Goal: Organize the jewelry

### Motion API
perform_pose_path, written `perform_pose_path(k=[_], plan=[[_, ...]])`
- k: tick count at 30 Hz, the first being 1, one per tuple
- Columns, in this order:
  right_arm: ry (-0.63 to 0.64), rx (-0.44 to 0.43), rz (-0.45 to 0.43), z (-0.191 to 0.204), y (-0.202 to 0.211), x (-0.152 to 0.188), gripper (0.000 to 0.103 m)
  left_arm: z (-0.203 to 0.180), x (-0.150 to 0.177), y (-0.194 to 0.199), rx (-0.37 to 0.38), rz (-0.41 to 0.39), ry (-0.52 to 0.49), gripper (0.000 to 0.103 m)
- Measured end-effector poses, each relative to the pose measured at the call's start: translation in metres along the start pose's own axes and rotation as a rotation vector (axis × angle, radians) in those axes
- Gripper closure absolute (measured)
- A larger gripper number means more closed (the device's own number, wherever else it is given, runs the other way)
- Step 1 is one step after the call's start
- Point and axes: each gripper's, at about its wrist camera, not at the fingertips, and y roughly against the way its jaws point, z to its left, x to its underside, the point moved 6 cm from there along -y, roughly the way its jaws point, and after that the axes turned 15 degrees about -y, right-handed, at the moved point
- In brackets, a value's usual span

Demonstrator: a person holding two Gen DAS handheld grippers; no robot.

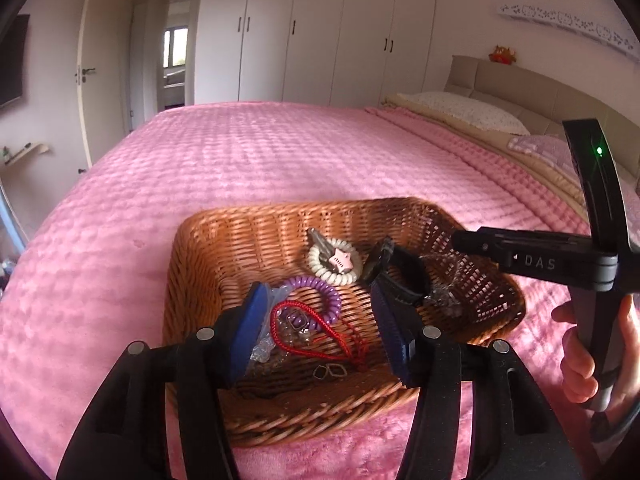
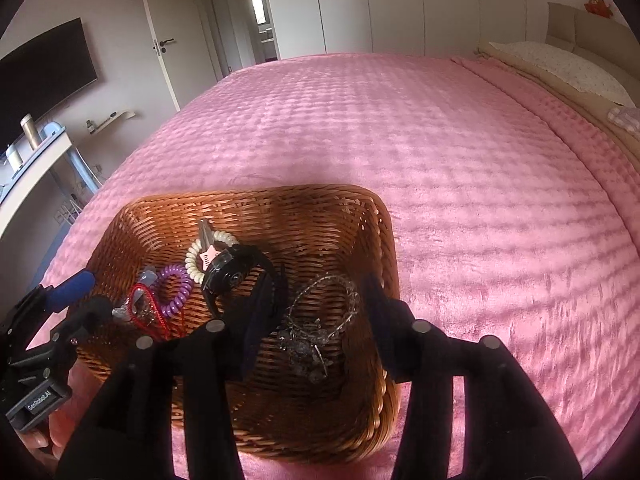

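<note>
A wicker basket (image 1: 280, 212) (image 2: 256, 192) sits on the pink bedspread and holds the jewelry. Inside lie a red cord bracelet (image 1: 304, 344) (image 2: 148, 304), a purple coil band (image 1: 320, 292) (image 2: 176, 284), a cream coil band with a pink star (image 1: 332, 264) (image 2: 200, 256), a black watch (image 1: 400, 272) (image 2: 228, 272) and a clear beaded bracelet (image 1: 444, 296) (image 2: 320, 320). My left gripper (image 1: 320, 332) hangs open over the red cord, blue pads wide apart. My right gripper (image 2: 320, 328) is open over the clear bracelet, pads not pressing it.
The pink bedspread (image 1: 280, 152) stretches far beyond the basket, with pillows (image 1: 460, 112) at the headboard on the right. White wardrobes (image 1: 320, 32) and a door stand behind. A desk (image 2: 36, 160) and wall screen are left of the bed. A hand (image 1: 580, 360) grips the right tool.
</note>
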Motion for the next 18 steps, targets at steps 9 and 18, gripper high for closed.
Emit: perform_pose_path(k=[9, 18], plan=[[0.05, -0.089, -0.075, 0.024, 0.075, 0.022, 0.059, -0.006, -0.009, 0.072, -0.021, -0.109, 0.019, 0.036], [0.088, -0.116, -0.212, 0.037, 0.144, 0.065, 0.052, -0.026, -0.006, 0.149, -0.128, -0.208, -0.011, 0.022]])
